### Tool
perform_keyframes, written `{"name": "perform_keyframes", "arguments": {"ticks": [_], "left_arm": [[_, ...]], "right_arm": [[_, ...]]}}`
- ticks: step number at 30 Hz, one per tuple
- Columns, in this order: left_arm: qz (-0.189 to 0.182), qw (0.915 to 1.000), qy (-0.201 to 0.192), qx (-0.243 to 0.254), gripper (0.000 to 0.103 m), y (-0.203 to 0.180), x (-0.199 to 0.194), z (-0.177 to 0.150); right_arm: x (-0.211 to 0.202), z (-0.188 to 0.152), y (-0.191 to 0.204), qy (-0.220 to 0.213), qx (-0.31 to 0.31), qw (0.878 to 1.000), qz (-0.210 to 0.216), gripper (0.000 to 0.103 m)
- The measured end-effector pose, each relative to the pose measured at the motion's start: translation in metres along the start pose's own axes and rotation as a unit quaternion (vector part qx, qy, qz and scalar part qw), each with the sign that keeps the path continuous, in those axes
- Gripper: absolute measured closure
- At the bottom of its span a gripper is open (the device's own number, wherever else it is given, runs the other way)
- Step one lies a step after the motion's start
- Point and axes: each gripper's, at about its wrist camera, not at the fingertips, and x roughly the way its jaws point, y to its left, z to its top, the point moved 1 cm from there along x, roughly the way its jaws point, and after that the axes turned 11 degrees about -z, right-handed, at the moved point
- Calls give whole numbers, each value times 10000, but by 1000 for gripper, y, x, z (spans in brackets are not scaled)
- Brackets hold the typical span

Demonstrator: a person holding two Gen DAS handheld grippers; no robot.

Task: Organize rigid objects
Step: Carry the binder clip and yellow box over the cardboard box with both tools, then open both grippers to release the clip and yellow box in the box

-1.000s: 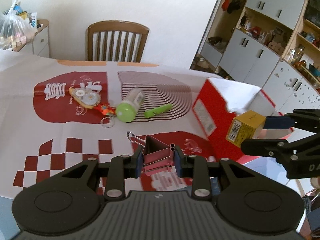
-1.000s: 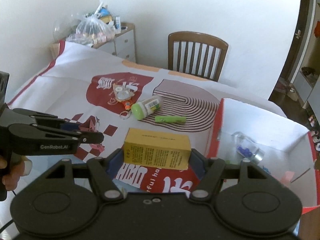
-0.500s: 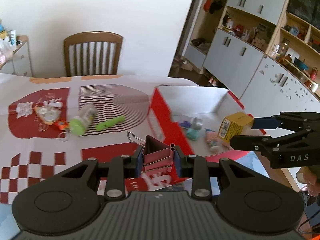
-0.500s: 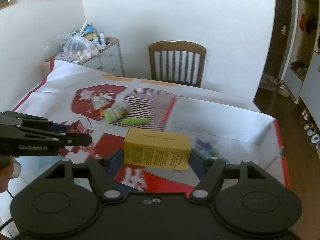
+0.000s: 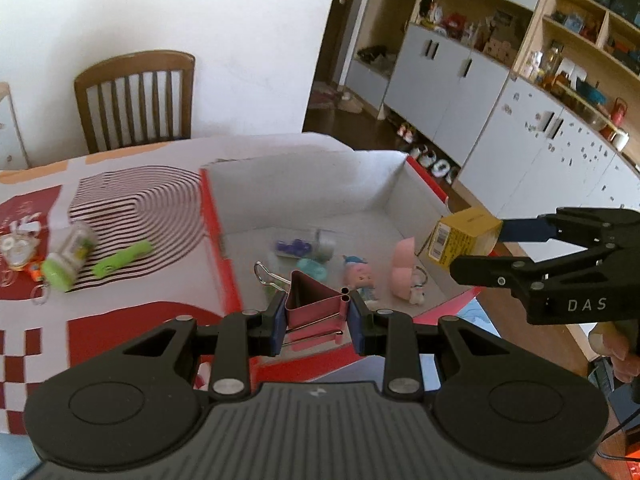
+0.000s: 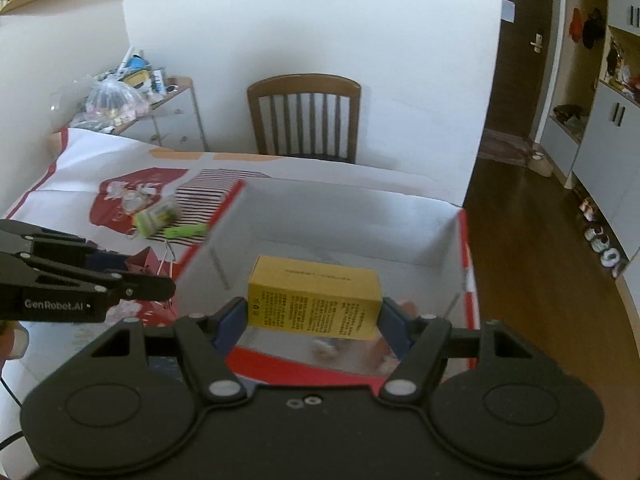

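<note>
My left gripper [image 5: 316, 314] is shut on a pink binder clip [image 5: 310, 306] and hangs over the near left corner of a red box with white walls [image 5: 304, 188]. My right gripper [image 6: 314, 312] is shut on a yellow carton [image 6: 314, 298], held over the box's near right side; that carton [image 5: 460, 236] and the right gripper [image 5: 480, 250] also show in the left wrist view. Inside the box lie a small doll [image 5: 358, 276], a pink toy [image 5: 402, 264] and a clear bottle with a purple part [image 5: 304, 244]. The left gripper [image 6: 160, 276] reaches in from the left in the right wrist view.
On the patterned tablecloth [image 5: 132, 312] left of the box lie a green-capped bottle [image 5: 66, 258], a green stick-shaped item [image 5: 122, 256] and a keychain trinket [image 5: 16, 246]. A wooden chair [image 6: 304, 116] stands behind the table. Cupboards [image 5: 480, 92] line the right wall.
Both grippers have swept to the right with their loads, from over the tablecloth to above the open box. The box interior and its contents have come into view.
</note>
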Motion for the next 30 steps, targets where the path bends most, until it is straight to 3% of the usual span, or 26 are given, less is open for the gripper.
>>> {"name": "perform_keyframes", "arguments": {"ticks": [9,20,22,30], "left_arm": [[305,9985,442,133,73,-19,62,22],[668,9921,1044,-197,73,-8,133,35],[736,9898,1186,-273,73,-3,143,36],[836,9816,1661,-433,73,8,169,34]], "right_arm": [[42,13,-29,243,-121,9996,-67,33],[118,29,-21,710,-544,9958,-187,34],[128,30,-19,853,-594,9945,-126,56],[146,33,-18,1057,-734,9917,44,57]]}}
